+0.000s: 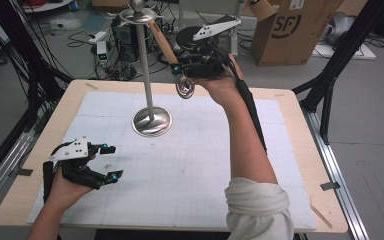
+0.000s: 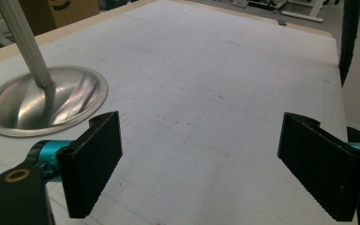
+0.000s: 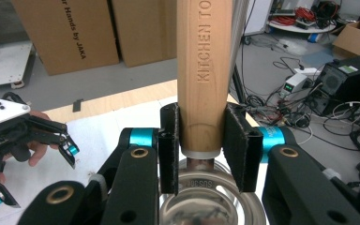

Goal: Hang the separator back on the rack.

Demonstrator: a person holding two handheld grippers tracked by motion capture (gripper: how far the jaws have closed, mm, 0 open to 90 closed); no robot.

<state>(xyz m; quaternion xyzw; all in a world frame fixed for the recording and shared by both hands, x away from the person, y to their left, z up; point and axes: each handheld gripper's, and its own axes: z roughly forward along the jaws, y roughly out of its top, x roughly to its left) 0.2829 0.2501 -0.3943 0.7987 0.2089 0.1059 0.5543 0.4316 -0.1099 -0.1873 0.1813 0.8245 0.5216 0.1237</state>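
High view: left gripper (image 1: 111,162) near table edge (image 1: 10,210)

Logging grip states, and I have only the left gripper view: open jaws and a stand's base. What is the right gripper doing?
Observer: The right gripper is shut on a ladle, gripping the wooden handle just above the metal bowl.
Operator: Where is that relative to the stand?
Observer: In the high view it is up beside the pole, and the handle's far end meets the ring at the top. I cannot tell whether it is hooked on.
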